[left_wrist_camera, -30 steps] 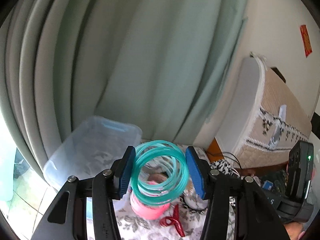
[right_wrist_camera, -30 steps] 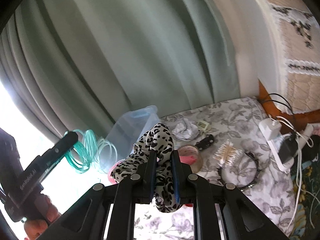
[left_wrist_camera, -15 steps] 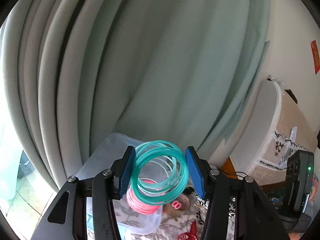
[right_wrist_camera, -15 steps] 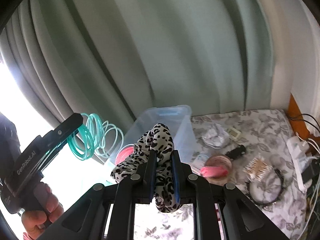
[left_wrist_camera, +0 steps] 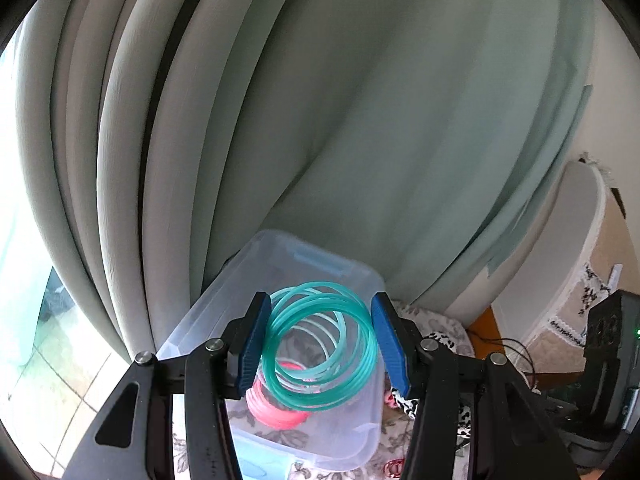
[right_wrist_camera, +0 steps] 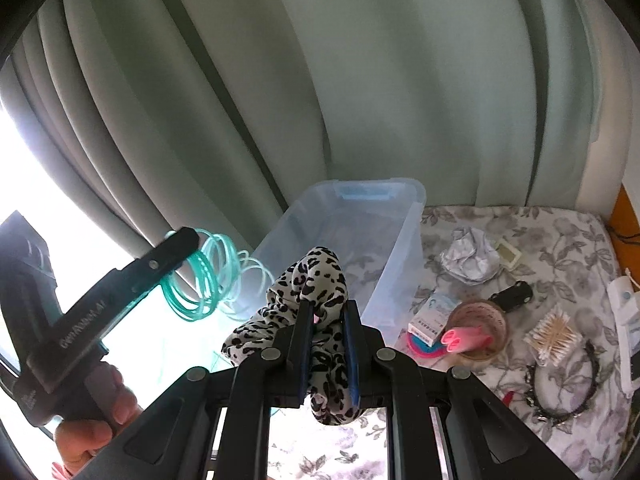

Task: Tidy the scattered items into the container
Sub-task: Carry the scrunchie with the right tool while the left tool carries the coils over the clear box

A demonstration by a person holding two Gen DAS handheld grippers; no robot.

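Observation:
My left gripper (left_wrist_camera: 320,310) is shut on a teal plastic spring coil (left_wrist_camera: 320,360), its blue pads pressing both sides, and it hangs over the near end of a clear plastic container (left_wrist_camera: 316,256). A pink coil (left_wrist_camera: 276,414) lies inside the container. In the right wrist view my right gripper (right_wrist_camera: 326,320) is shut on a leopard-print fabric scrunchie (right_wrist_camera: 310,276), just in front of the container (right_wrist_camera: 404,236). To its left a hand carries the left gripper with the teal coil (right_wrist_camera: 208,280).
On the floral cloth (right_wrist_camera: 560,240) right of the container lie a crumpled foil ball (right_wrist_camera: 470,258), a small box (right_wrist_camera: 432,316), a pink cup (right_wrist_camera: 480,326), a black clip (right_wrist_camera: 514,292), cotton swabs (right_wrist_camera: 554,334) and a black headband (right_wrist_camera: 560,388). Grey-green curtains (left_wrist_camera: 280,120) hang close behind.
Both grippers have swung left toward the container, which now sits nearer the middle of each view. The teal coil now hangs over the bin. Both grips are unchanged.

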